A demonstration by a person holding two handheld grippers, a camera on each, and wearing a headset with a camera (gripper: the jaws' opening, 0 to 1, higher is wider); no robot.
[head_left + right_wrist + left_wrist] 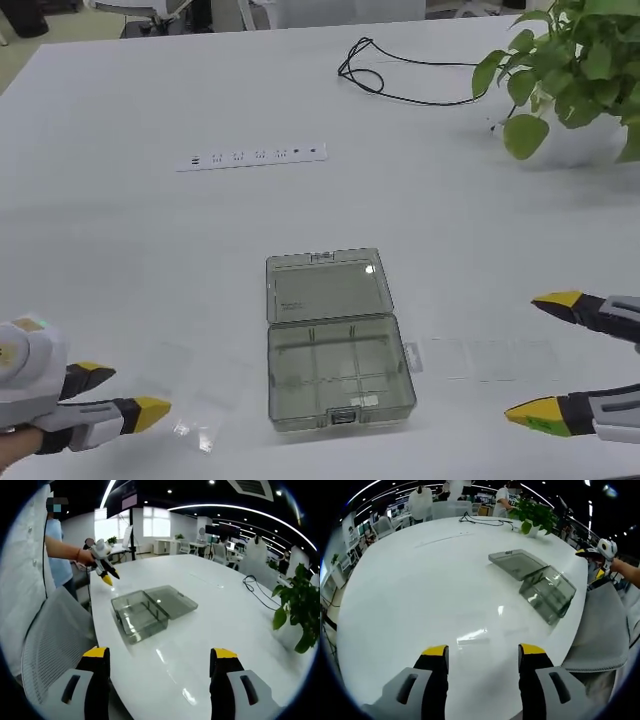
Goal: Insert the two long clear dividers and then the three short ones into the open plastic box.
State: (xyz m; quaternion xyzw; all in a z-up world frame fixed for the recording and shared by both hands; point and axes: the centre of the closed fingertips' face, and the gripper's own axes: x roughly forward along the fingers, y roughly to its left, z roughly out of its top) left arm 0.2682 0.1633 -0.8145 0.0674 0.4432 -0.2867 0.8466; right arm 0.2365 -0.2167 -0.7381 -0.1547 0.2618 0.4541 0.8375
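The open smoky-clear plastic box [300, 416] lies in the middle of the white table, its lid [325, 288] folded back flat behind it. Faint clear partition lines form a grid inside it. Clear divider pieces lie flat on the table to the right of the box [490, 358] and to its front left [200, 420]. My left gripper [125, 392] is open at the lower left, close to the left pieces, with one clear strip [472, 636] just ahead of its jaws. My right gripper [540, 355] stands open at the right, its jaws straddling the end of the right pieces.
A white power strip [252, 156] lies beyond the box. At the far side are a black cable [400, 80] and a potted plant [570, 70]. A grey mesh chair [55, 645] stands against the near table edge.
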